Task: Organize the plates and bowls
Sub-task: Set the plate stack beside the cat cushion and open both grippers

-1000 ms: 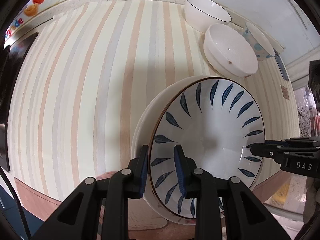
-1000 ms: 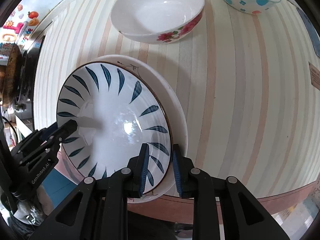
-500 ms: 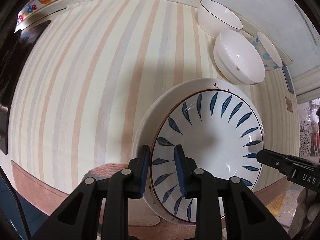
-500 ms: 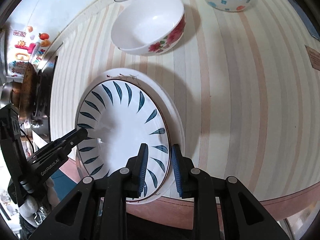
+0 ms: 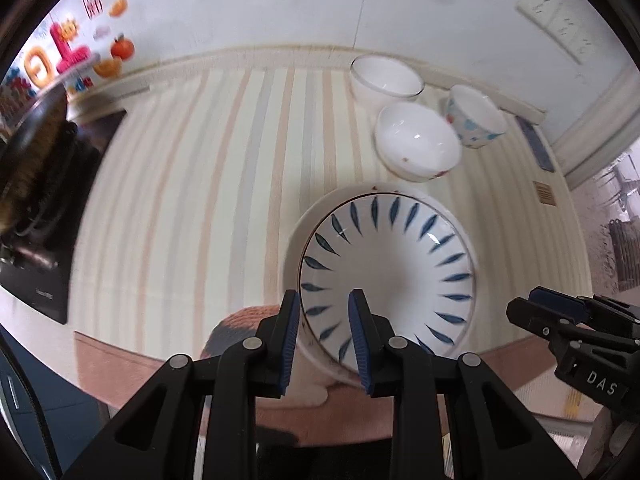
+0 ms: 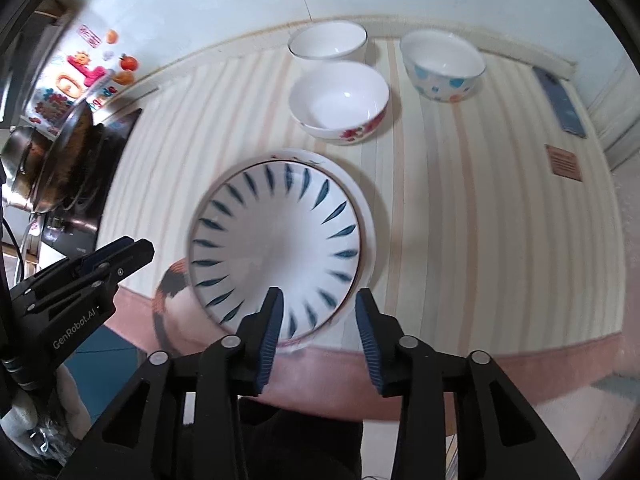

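Note:
A white plate with blue leaf marks [image 5: 388,272] [image 6: 276,240] lies nested in a larger white plate [image 5: 296,240] [image 6: 370,216] near the striped table's front edge. My left gripper [image 5: 322,300] [image 6: 136,250] hovers off the stack's left side, its fingers apart with nothing between them. On the near side my right gripper [image 6: 318,304] [image 5: 528,304] is open wide, just short of the rim. Behind the stack stand a flowered white bowl [image 5: 418,140] [image 6: 340,100], a dark-rimmed white bowl [image 5: 386,80] [image 6: 327,42] and a blue-dotted bowl [image 5: 476,116] [image 6: 442,66].
A stove with a pan [image 5: 40,160] [image 6: 68,152] borders the table on the left. A dark phone [image 6: 562,100] and a small brown card [image 6: 564,162] lie at the right. The wall runs close behind the bowls. Something pinkish and round [image 5: 248,320] shows beside the stack's near-left edge.
Both grippers have drawn back and up from the blue-leaf plate's rim. The right fingers have spread wider. The plate stays nested in the white one.

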Demonstrator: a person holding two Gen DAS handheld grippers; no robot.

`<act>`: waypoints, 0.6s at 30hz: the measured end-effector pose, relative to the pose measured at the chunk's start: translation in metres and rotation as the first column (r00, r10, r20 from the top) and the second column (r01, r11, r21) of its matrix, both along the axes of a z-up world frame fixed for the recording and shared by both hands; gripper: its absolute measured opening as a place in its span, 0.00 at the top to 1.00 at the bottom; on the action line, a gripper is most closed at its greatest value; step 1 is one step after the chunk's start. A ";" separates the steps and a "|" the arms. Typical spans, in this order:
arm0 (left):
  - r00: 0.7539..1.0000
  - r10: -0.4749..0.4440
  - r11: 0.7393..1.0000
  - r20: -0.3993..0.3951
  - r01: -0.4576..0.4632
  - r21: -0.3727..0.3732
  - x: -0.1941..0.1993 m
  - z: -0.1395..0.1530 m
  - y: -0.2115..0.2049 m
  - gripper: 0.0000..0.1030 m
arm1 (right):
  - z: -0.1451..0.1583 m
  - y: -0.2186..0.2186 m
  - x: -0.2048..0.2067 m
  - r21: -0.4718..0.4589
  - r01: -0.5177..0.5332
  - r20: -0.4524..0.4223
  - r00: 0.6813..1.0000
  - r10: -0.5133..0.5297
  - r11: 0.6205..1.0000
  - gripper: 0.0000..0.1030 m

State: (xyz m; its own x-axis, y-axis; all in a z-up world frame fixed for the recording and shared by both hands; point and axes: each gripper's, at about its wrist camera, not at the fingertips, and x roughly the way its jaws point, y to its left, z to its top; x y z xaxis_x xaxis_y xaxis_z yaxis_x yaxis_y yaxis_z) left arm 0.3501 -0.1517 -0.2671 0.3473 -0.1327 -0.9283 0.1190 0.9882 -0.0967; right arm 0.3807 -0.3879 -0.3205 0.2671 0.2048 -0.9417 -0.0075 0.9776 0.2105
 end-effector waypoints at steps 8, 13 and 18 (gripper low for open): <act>0.998 -0.043 0.999 0.050 0.044 -0.017 -0.045 0.058 0.016 0.78 | 0.073 0.020 -0.071 0.033 0.029 0.095 0.995 -0.032 0.999 0.58; 0.997 -0.064 0.997 0.041 0.066 -0.050 -0.069 0.076 0.030 0.78 | 0.105 0.034 -0.108 0.053 0.048 0.125 0.991 -0.054 0.997 0.52; 0.995 -0.096 0.994 0.041 0.098 -0.056 -0.090 0.086 0.035 0.78 | 0.117 0.043 -0.133 0.064 0.067 0.127 0.989 -0.075 0.996 0.47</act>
State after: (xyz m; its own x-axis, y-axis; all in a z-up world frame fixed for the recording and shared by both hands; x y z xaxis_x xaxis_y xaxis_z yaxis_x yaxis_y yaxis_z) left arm 0.2600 -0.1167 -0.1809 0.3651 -0.2211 -0.9043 0.2189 0.9646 -0.1474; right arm 0.2480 -0.3451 -0.2034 0.4015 0.2354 -0.8851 0.0310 0.9624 0.2700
